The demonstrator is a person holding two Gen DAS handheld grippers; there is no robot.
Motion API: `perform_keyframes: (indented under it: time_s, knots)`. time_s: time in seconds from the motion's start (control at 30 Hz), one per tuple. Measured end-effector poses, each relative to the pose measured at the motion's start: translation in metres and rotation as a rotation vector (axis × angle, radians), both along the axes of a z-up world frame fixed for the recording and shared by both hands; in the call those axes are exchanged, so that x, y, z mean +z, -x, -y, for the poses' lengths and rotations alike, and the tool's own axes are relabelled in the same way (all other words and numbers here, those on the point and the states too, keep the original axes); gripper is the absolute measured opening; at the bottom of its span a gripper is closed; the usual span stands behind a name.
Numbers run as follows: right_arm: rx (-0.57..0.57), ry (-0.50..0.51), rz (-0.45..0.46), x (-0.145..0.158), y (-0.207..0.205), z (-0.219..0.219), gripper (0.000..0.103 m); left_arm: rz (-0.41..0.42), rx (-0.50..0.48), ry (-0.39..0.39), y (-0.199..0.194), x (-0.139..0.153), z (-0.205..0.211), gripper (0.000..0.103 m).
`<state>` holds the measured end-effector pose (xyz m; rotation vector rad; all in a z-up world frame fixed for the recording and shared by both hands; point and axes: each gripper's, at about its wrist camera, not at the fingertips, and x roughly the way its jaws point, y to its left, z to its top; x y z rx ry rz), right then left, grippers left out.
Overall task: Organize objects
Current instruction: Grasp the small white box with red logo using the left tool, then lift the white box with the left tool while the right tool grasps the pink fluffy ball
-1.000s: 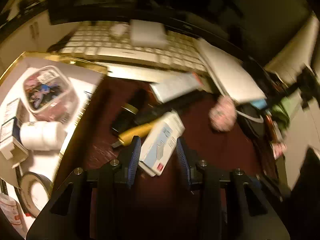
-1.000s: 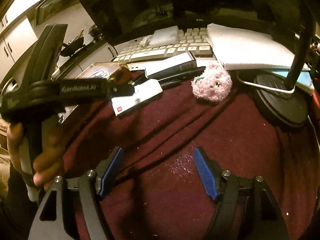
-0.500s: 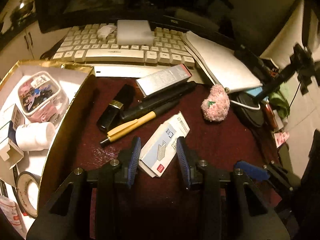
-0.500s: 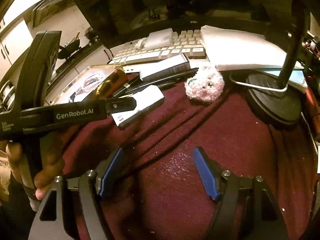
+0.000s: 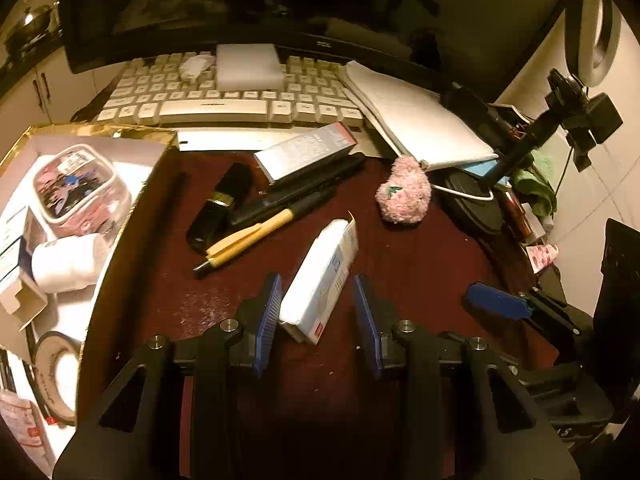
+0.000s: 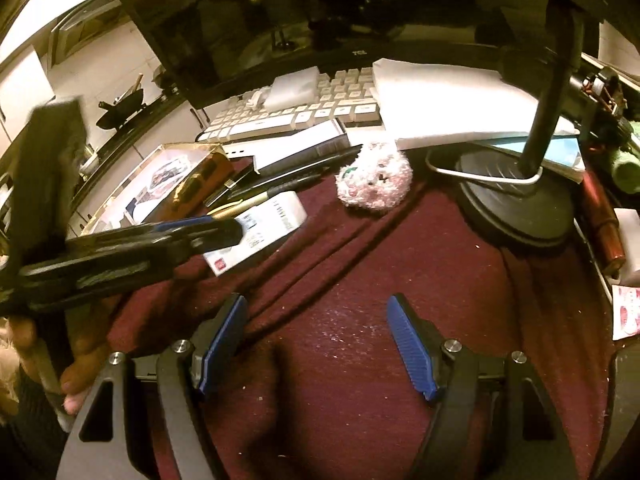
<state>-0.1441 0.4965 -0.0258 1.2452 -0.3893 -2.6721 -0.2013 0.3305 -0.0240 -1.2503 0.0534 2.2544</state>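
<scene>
A white box of staples [image 5: 320, 280] sits tilted between the blue pads of my left gripper [image 5: 316, 308], which is shut on it just above the maroon cloth. The right wrist view shows the same box [image 6: 260, 228] at the tip of the left gripper [image 6: 224, 232], held by a person's hand. My right gripper [image 6: 320, 344] stands open over bare cloth with nothing between its fingers. One of its blue fingertips [image 5: 496, 302] shows at the right of the left wrist view. Beyond the box lie a yellow pen [image 5: 256, 236], a black tube [image 5: 218, 212] and a pink fluffy ball [image 5: 404, 196].
A gold-rimmed tray [image 5: 132, 208] on the left holds a plastic tub, a white roll and tape. A silver carton [image 5: 304, 152], a keyboard [image 5: 224, 108] and a white notebook [image 5: 416, 120] lie at the back. A black stand base [image 6: 516, 208] sits at the right.
The left gripper has rolled a little, and the box of staples now sits more on edge between its pads. The right gripper has stayed open in the same place.
</scene>
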Motion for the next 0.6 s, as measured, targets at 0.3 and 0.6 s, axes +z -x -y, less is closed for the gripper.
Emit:
perform_keyframes:
  time_s: [0.3,0.6]
  knots:
    - [-0.001,-0.006,-0.005,0.002,-0.001,0.000,0.073,0.028,-0.002,0.038,0.009,-0.016,-0.009,0.036]
    - [-0.021,-0.008,0.000,0.002,0.000,-0.005,0.073,-0.071,0.020,0.031,-0.006,-0.005,-0.006,0.013]
